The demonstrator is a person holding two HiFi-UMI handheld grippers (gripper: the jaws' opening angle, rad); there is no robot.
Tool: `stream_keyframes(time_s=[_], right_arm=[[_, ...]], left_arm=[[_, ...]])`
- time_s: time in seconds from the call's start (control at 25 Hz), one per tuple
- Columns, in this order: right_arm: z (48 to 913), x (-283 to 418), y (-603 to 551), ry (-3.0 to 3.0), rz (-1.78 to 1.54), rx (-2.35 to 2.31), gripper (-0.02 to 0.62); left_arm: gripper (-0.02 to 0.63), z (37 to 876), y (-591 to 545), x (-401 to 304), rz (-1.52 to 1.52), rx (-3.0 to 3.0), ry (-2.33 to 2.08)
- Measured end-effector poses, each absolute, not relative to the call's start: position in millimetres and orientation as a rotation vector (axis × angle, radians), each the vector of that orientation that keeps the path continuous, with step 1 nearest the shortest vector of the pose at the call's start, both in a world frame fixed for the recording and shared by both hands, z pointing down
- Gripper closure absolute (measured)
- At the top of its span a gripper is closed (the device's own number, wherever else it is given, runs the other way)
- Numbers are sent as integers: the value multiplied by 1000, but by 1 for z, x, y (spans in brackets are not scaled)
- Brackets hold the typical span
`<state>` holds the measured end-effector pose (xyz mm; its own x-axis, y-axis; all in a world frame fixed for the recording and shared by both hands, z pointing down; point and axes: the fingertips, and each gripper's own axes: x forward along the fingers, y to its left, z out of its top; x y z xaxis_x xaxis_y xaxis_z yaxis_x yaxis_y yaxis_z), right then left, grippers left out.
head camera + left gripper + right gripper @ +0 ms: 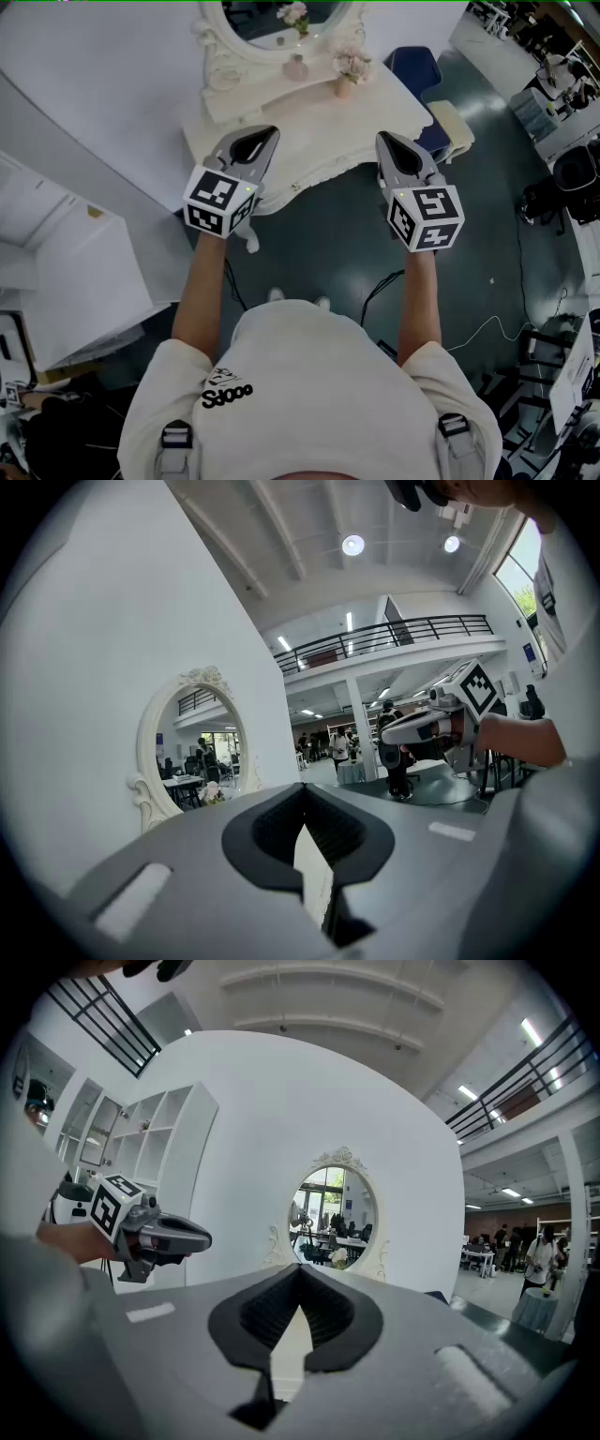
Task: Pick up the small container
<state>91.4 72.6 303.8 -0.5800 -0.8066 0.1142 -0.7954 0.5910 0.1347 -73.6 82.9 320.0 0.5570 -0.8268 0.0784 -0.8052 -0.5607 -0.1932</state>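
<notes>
Dressing-table trial, seen from the floor: a curved white wall [112, 84] fills the bkgd, over a dark grey-green floor [487, 244] crossed by loose cables. A white shelf unit [66, 272] stands at the person's left. The ornate white table [281, 131] sits against the wall, w/ an oval, scroll-framed mirror [272, 28] upright at its back edge. A blue chair [414, 67] stands just beside the table's right end.

A person in a white shirt [309, 375] faces the table, bare forearms stretched fwd, one gripper in each hand. The left gripper [267, 133] hangs over the table's front left edge, and its marker cube [218, 199] points back toward the person. The right gripper [386, 141] is level w/ it, just off the table's front right edge, above the floor. The two are well apart, approx. parallel, both aimed at the mirror.

Left gripper view: jaws clenched, tips together, nothing between them. Right gripper view: same, jaws pressed tip to tip and empty. Through the small gap behind each pair of tips only pale surface shows.

On the tabletop, a pink flower posy in a small vase [349, 73] stands right of the mirror base. The small container [296, 67], a pale pinkish piece, stands on the table right at the foot of the mirror, left of the vase. It is untouched and apart from both grippers. Its finer detail is too small to tell.
</notes>
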Motion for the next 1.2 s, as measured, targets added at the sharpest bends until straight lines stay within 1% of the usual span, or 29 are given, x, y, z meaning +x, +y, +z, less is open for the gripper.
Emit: stream_keyframes(time_s=[0.44,0.68,0.92,1.2], right_arm=[[316,117,61,-2729,-45,1286,594],[320,127,44,-2825,24,1254,594],[326,120,-6,-2807,-18,1210,594],[339,98,-105,-2724,-51,1232,594]], left_arm=[[588,328,83,-58,-284,-2612,1469],[588,339,64,-59,-304,-2595,1543],[588,342,14,-49,-298,-2606,1507],[588,353,-94,-67,-304,-2635,1470]])
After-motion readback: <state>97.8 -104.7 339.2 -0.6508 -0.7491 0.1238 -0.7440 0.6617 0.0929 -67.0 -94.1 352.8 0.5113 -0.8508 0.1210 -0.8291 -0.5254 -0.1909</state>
